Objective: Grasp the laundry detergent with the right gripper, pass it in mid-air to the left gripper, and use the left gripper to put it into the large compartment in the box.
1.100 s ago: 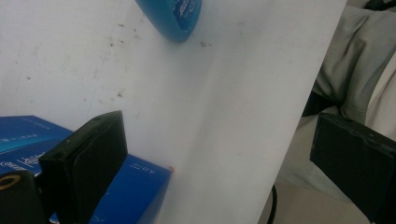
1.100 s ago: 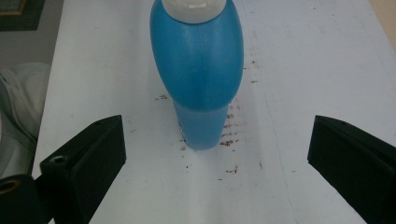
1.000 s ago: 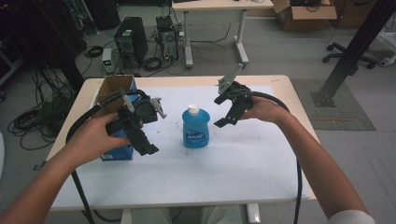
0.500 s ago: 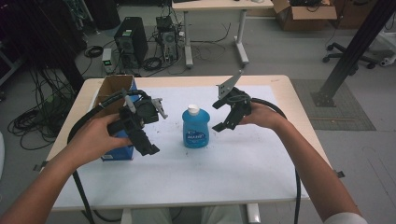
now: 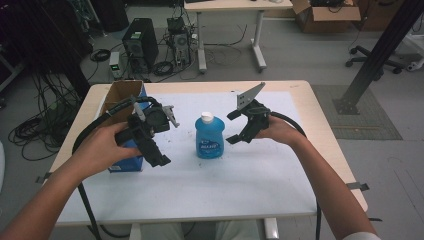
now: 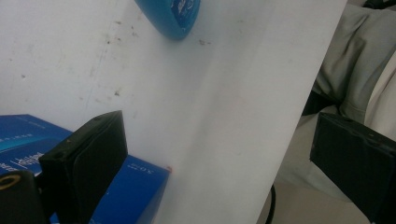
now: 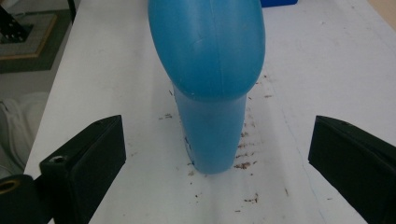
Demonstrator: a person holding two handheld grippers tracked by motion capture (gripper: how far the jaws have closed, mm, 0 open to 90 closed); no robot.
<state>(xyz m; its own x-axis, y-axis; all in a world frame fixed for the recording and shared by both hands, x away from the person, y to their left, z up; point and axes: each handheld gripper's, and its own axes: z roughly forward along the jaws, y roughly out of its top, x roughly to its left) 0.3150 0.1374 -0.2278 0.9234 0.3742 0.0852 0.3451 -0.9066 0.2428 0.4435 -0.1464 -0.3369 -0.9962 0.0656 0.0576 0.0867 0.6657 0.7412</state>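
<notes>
Blue bottle (image 5: pixel 208 138) with white cap, upright near the middle of the white tabletop (image 5: pixel 240 190), a little toward the far edge. Right tongs (image 5: pixel 235 128) just beside the bottle on its right, jaws spread wide, nothing held, bottle framed between them in the right gripper view (image 7: pixel 208 79) but not touched. Left tongs (image 5: pixel 150 137) to the bottle's left, also spread wide and empty, above a blue box (image 5: pixel 131 159) near the left edge. Open cardboard box (image 5: pixel 119 95) by the far left corner.
</notes>
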